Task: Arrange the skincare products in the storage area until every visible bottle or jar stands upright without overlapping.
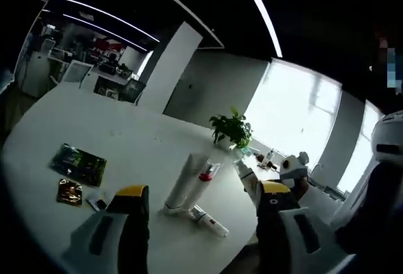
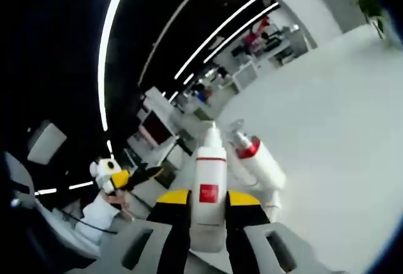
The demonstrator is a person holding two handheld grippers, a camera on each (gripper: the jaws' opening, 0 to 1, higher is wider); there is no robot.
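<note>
My left gripper (image 1: 201, 191) is open, its yellow-tipped jaws spread wide above the white table (image 1: 126, 135). Between them a tall white tube (image 1: 186, 182) stands with a red-collared bottle (image 1: 206, 174) right behind it, and a small white bottle (image 1: 208, 220) lies flat in front. Another white bottle (image 1: 244, 172) is partly hidden by the right jaw. My right gripper (image 2: 208, 201) is shut on a white bottle with a red label (image 2: 208, 186), nozzle pointing forward. Beside it is a red-collared bottle (image 2: 252, 154) with a clear cap.
A green packet (image 1: 79, 164), a gold packet (image 1: 69, 192) and a small flat item (image 1: 97, 201) lie on the table's left part. A potted plant (image 1: 230, 129) stands at the far edge. A penguin toy (image 1: 293, 167) (image 2: 107, 173) sits off the table edge, and a person is at the right.
</note>
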